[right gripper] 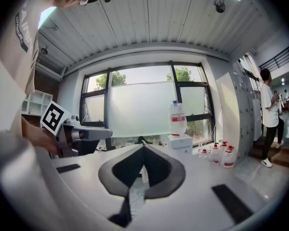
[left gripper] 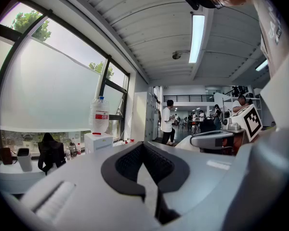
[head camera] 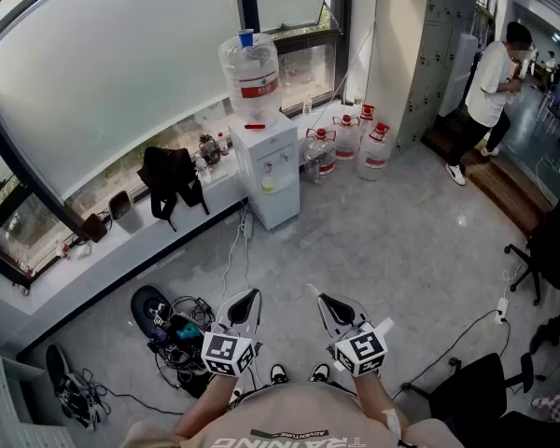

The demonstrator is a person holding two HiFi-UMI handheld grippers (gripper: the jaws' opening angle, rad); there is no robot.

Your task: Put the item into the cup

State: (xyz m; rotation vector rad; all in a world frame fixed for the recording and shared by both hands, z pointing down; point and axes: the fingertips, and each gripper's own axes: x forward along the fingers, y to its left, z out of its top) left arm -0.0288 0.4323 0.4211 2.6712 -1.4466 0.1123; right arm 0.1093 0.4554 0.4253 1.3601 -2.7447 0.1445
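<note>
Grey jaws clenched empty on left gripper (head camera: 250,297) and right gripper (head camera: 319,297). No cup visible. Likely hazard: tripping on cables (head camera: 182,339) at nine o'clock.

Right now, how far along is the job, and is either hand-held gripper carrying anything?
Nothing looks done: no cup or item shows in any view. In hand: nothing; the left hand-held gripper and right hand-held gripper both have jaws together and empty, pointing toward the water dispenser. Left: everything, starting with finding item and cup.
</note>
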